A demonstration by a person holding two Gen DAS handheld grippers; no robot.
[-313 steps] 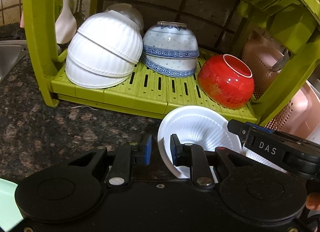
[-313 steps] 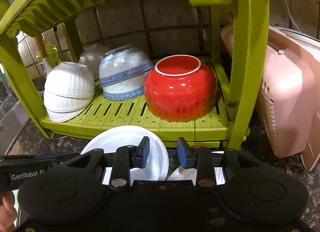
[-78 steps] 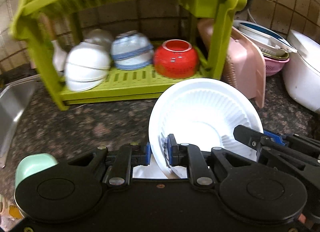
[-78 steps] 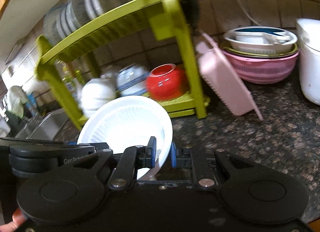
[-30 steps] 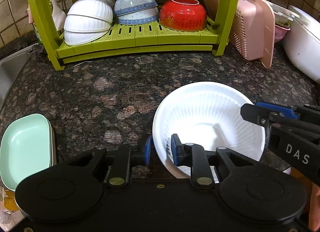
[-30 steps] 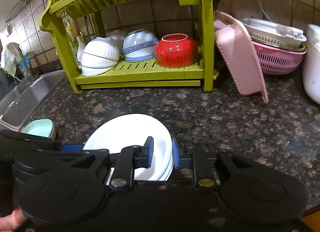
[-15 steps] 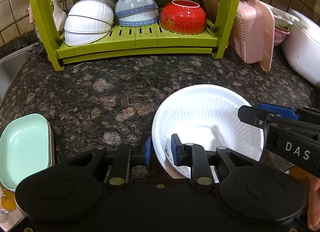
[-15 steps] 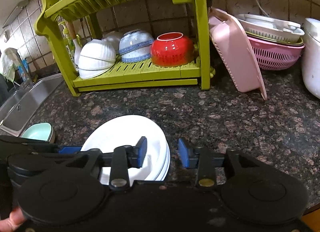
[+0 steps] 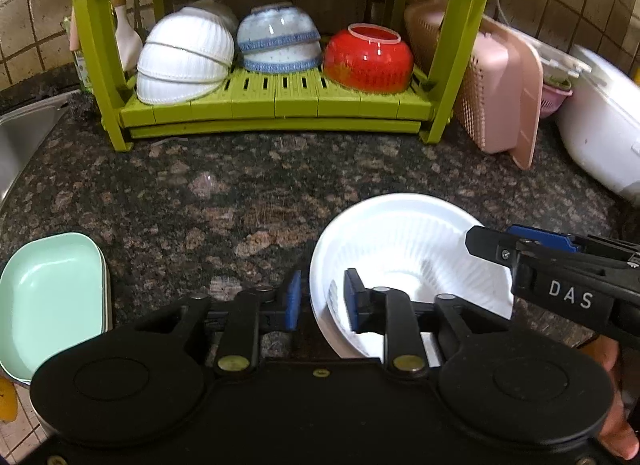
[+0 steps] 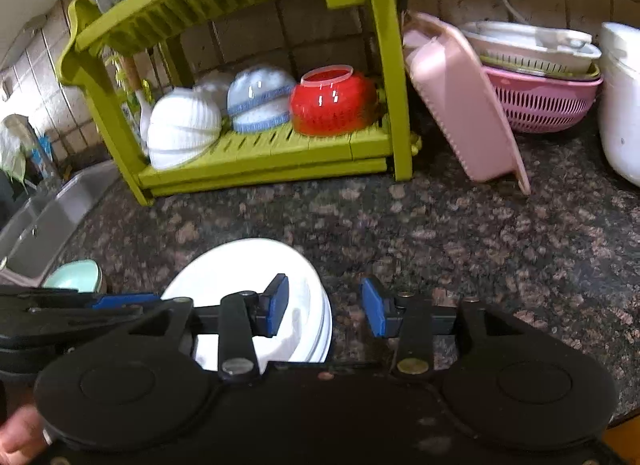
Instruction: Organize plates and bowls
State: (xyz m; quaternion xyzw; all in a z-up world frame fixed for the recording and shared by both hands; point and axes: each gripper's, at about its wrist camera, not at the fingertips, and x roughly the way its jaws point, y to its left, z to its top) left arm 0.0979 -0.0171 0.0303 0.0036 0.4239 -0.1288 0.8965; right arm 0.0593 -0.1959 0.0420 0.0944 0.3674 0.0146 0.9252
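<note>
At the far left a mint green dish (image 9: 48,297) sits on the granite counter (image 9: 224,189), near the edge and well apart from my work. Behind it stands the green rack (image 9: 276,105), its lower shelf holding stacked white ribbed bowls (image 9: 184,61), blue-patterned bowls (image 9: 278,43) and a red bowl (image 9: 368,59), all upturned.

Moving right, my left gripper (image 9: 322,299) has just parted its fingers. A moment ago they pinched the near rim of the white plates (image 9: 400,249); now the rim stands between the blue pads with a clear gap on the left pad's side, so I am gripping nothing. The plates rest on the counter, well in front of the rack.

My right gripper (image 10: 324,311) has opened wider than it was half a second ago, and it too holds nothing; its left pad hangs over the plates' right edge, its right pad over bare counter. From this view the stack looks like two or three plates, though the blur keeps me from counting.

Further right lean a pink basket (image 10: 460,105), then a pink colander (image 10: 540,101).

I judge the stack delivered and released, so both hands are free for the next piece, perhaps the green dish.
</note>
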